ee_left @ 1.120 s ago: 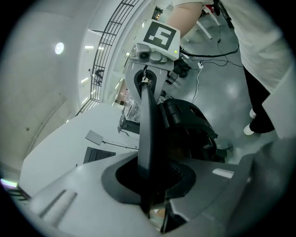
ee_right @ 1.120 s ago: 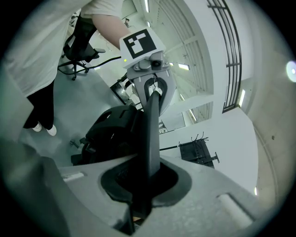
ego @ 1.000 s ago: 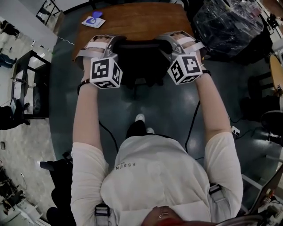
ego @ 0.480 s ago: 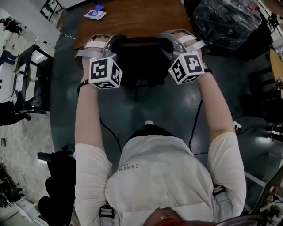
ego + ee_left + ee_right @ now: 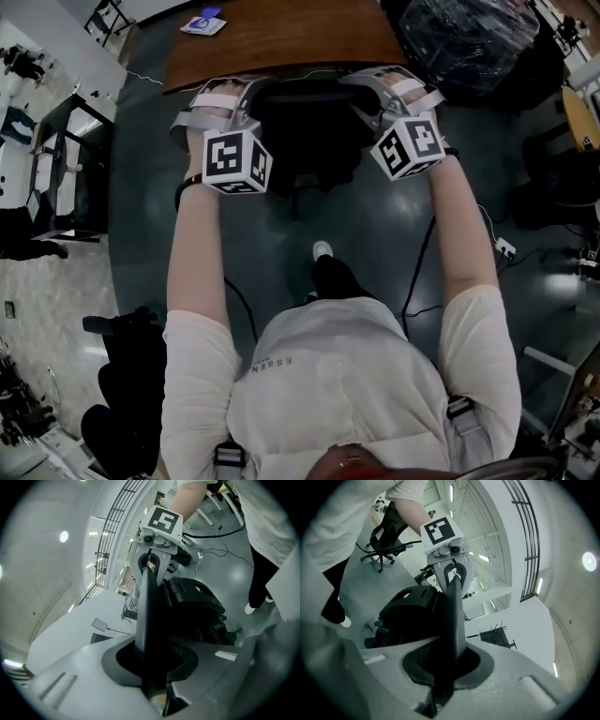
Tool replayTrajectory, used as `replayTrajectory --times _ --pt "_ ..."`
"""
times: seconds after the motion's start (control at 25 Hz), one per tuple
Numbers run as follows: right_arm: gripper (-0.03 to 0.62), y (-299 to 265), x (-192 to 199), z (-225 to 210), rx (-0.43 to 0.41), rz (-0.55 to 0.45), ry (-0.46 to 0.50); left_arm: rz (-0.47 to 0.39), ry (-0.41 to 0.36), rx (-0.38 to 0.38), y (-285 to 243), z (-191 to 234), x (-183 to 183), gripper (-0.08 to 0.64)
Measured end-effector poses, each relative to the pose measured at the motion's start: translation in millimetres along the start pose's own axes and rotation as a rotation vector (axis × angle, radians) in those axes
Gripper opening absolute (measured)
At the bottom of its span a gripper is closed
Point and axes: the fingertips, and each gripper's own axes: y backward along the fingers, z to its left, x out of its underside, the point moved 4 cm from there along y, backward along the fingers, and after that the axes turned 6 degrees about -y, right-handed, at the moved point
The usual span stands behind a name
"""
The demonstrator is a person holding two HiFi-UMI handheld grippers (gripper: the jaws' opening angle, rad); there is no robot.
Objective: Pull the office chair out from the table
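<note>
The black office chair (image 5: 305, 131) stands just in front of the brown table (image 5: 281, 42), its backrest toward me. My left gripper (image 5: 246, 94) is shut on the backrest's left edge and my right gripper (image 5: 367, 89) on its right edge. In the left gripper view the thin dark backrest edge (image 5: 146, 616) runs up from between the jaws of the left gripper (image 5: 151, 670), with the right gripper's marker cube (image 5: 161, 522) at its far end. The right gripper view mirrors this: the backrest edge (image 5: 455, 616) is clamped in the right gripper (image 5: 446, 667), and the left gripper's cube (image 5: 440, 531) is opposite.
A blue and white item (image 5: 203, 24) lies on the table's far left. A black wrapped bundle (image 5: 459, 42) stands at the table's right. A dark cart (image 5: 66, 159) is at the left, another chair (image 5: 122, 375) at the lower left. Cables (image 5: 417, 272) and a power strip (image 5: 504, 248) lie on the floor.
Both grippers and the chair have come back from the table toward the person. The table has slid toward the top of the head view, and the person's foot has shifted.
</note>
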Motion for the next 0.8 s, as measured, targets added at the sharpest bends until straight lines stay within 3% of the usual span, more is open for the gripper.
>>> replayTrajectory --times 0.52,0.8 --pt "0.028 62 -38 39 0.033 0.012 -0.009 -0.057 -0.028 -0.008 66 -30 -47 0.074" --pt "0.026 93 -55 59 -0.010 0.033 -0.021 -0.044 -0.025 0.008 93 -45 -70 0.075"
